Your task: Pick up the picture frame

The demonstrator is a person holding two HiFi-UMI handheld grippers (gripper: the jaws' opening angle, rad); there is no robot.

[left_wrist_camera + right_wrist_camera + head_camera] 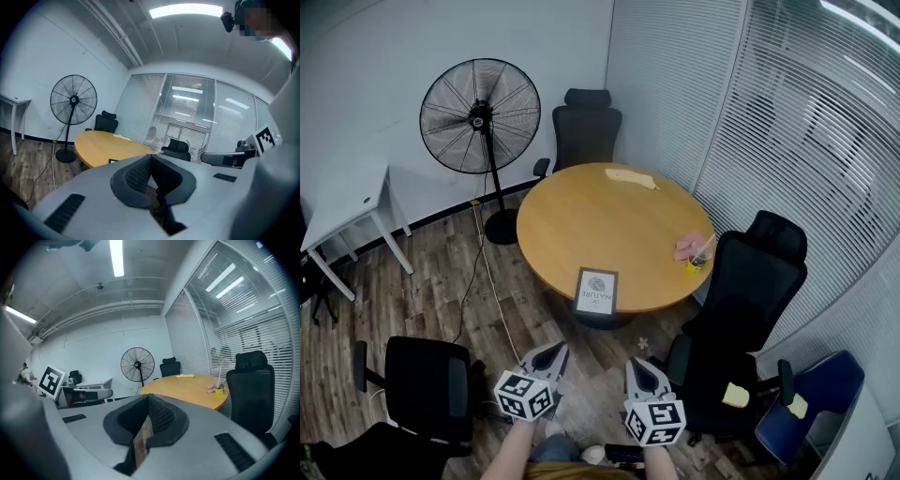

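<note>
**Plainly, the pick-up has not begun**

Nothing of the task is done as far as the views show. The frame (596, 291) lies flat on the round table (572, 225), close to the near edge and square-on to the person, with bare wood all round it. It is untouched. In the left gripper view it shows only as a small dark sliver (113, 161) at the table's rim, just past the jaw tops.

Both grippers are held low and close to the body, over the wood floor and well apart from the table. The left gripper (555, 350) has its jaws together and nothing between them; its own view shows the pads meeting at the tip (151, 157). The right gripper (637, 366) looks the same, its jaws meeting at the tip (148, 397), with only a strip of floor showing through the slit lower down. Neither holds anything.

Everything is left, I judge: step up to the table, bring a gripper to the frame, part its jaws, and close them on an edge. A flat frame gives little to bite, so the nearest edge, close to the table's rim, looks the easiest way in. The cup (697, 263) and pink item (685, 248) at the right side stand well clear of it, as does the yellow thing (630, 177) at the far side.
</note>
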